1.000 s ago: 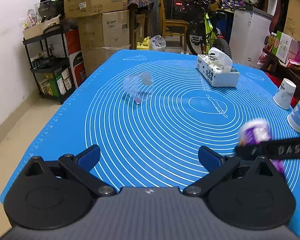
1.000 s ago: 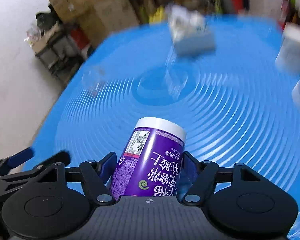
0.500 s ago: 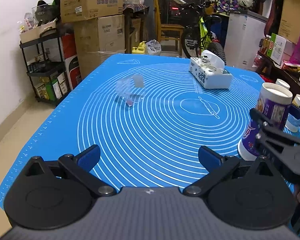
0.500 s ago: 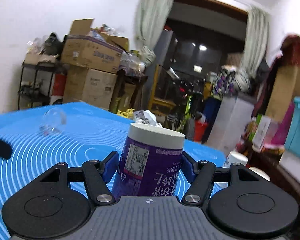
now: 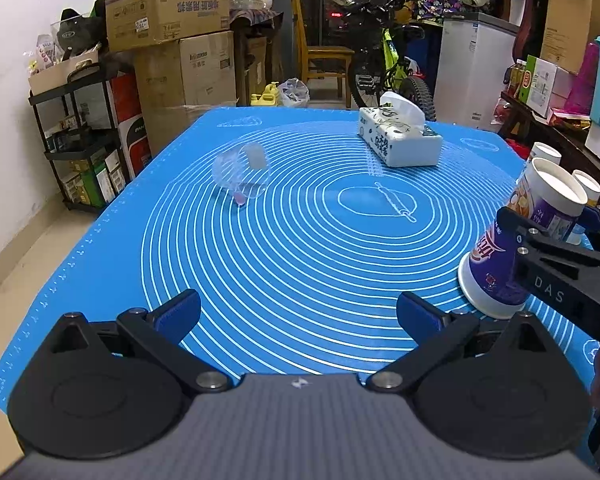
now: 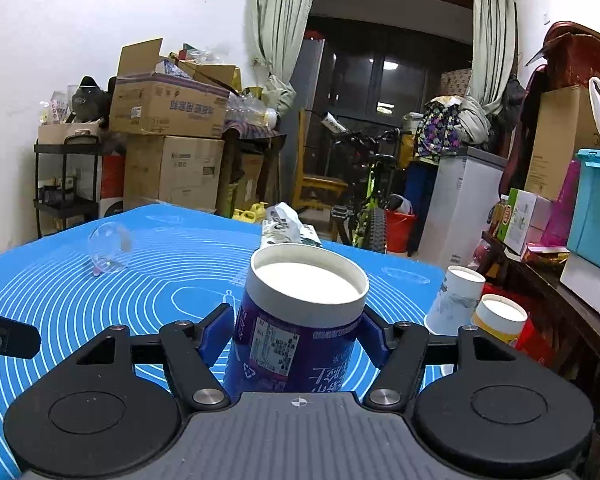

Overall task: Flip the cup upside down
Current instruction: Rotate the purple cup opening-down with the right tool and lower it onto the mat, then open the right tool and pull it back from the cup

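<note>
1. Purple paper cup (image 6: 300, 320): inverted, wide mouth down on the blue mat (image 5: 300, 248), recessed white base up; long axis near vertical, leaning slightly. It stands at the mat's right side.
2. Right gripper (image 6: 298, 330): blue fingers (image 6: 216, 334) closed against the cup's sides.
3. Left gripper (image 5: 298, 310): fingers spread wide, holding nothing.
4. Left wrist view only: cup's rim meeting the mat (image 5: 490, 308).
5. Right wrist view only: the cup's barcode label (image 6: 274, 346).
6. Counter also carries a tissue box (image 5: 398, 140), a clear glass (image 5: 240, 176) on its side, and two paper cups (image 6: 454, 300).

The purple paper cup (image 5: 512, 256) stands inverted on the blue mat (image 5: 300, 248), wide mouth down, white recessed base up. It sits near the mat's right edge, its print upside down.
</note>
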